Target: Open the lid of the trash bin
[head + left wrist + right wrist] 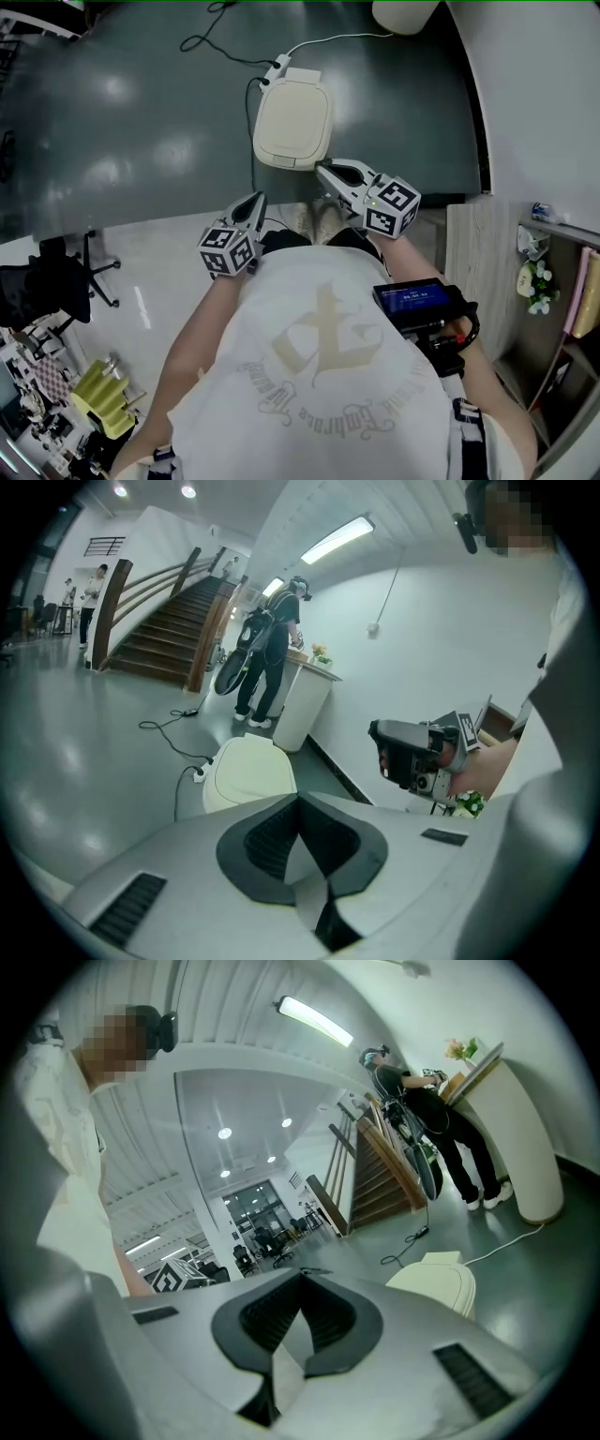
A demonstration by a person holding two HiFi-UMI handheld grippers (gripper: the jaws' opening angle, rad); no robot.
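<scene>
- Left gripper (255, 202) and right gripper (325, 172): jaws together, empty, just short of the trash bin (279, 161).
- Best slip under the near edge of the lid (294, 112); lift steadily.

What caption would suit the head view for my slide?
Left gripper and right gripper, both shut and empty, held short of the closed cream trash bin.
</scene>
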